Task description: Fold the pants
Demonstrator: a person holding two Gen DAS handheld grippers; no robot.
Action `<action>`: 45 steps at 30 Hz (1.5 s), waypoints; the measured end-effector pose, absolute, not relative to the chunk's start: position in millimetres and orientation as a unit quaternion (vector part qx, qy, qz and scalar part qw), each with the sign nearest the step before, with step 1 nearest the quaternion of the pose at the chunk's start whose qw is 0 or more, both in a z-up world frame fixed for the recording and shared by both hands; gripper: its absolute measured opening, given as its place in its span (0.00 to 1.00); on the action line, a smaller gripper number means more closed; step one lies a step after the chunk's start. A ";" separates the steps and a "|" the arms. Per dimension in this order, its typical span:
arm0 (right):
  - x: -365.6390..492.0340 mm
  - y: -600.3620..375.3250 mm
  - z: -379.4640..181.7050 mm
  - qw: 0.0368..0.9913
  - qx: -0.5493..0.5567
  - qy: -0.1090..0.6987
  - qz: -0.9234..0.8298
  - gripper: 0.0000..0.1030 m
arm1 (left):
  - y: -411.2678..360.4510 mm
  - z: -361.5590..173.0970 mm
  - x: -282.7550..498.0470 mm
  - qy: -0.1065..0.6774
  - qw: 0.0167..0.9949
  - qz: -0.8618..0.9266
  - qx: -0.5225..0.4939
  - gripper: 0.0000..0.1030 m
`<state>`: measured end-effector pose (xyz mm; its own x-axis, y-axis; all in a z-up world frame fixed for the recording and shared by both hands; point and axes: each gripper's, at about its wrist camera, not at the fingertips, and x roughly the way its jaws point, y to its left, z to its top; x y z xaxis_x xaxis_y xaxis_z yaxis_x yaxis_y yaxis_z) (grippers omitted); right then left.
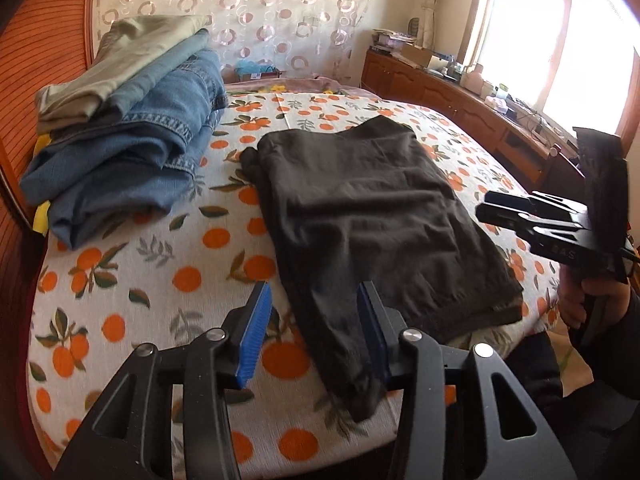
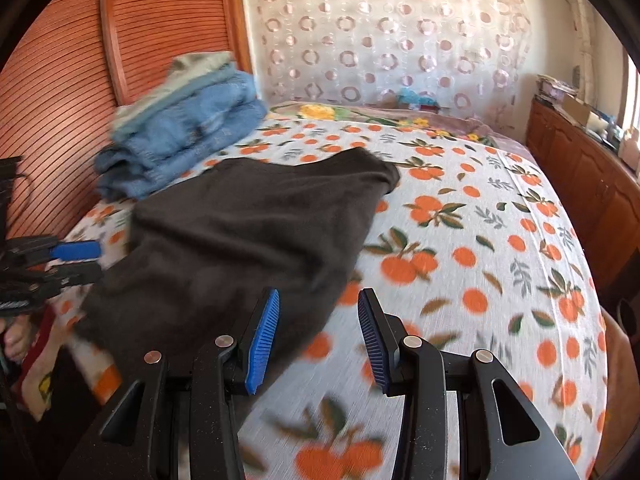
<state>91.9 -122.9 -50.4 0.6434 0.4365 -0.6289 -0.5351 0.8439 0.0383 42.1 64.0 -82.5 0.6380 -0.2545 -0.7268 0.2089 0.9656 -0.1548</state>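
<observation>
Dark brown pants (image 1: pixel 360 208) lie folded into a rough rectangle on the orange-print bed sheet (image 1: pixel 160 272). My left gripper (image 1: pixel 314 292) hovers open over their near corner. Its blue pads (image 1: pixel 256 332) stand apart, and the fabric lies below them without being pinched. A hand holds my right gripper (image 1: pixel 482 204) off the pants' right edge. In the right wrist view the right gripper (image 2: pixel 320 294) is open over the sheet (image 2: pixel 480 240), with nothing between its fingers. The pants (image 2: pixel 248 232) lie just to its left, and the left gripper (image 2: pixel 99 261) shows at the far left edge.
A pile of folded jeans and light trousers (image 1: pixel 132 128) sits at the back left of the bed, against the slatted wooden board (image 1: pixel 40 40). A cluttered wooden cabinet (image 1: pixel 440 92) runs along the right side under a bright window (image 1: pixel 560 40).
</observation>
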 end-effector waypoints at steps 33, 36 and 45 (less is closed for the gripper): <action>25.2 -117.0 -50.0 0.875 -0.105 0.332 0.335 0.05 | 44.2 -77.4 -6.6 0.386 0.907 -0.164 -0.026 0.12; 22.5 -123.8 -45.6 0.877 -0.093 0.328 0.339 0.05 | 39.2 -68.7 -17.2 0.382 0.908 -0.171 -0.021 0.12; 9.6 -134.6 -55.6 0.861 -0.088 0.352 0.357 0.05 | 40.6 -92.3 -18.2 0.419 0.895 -0.151 -0.012 0.12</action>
<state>9.6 -134.6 -55.6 0.4978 0.5524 -0.6686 -0.6762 0.7300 0.0996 -18.2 40.6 -92.3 0.6032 -0.2800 -0.7469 0.2597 0.9543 -0.1480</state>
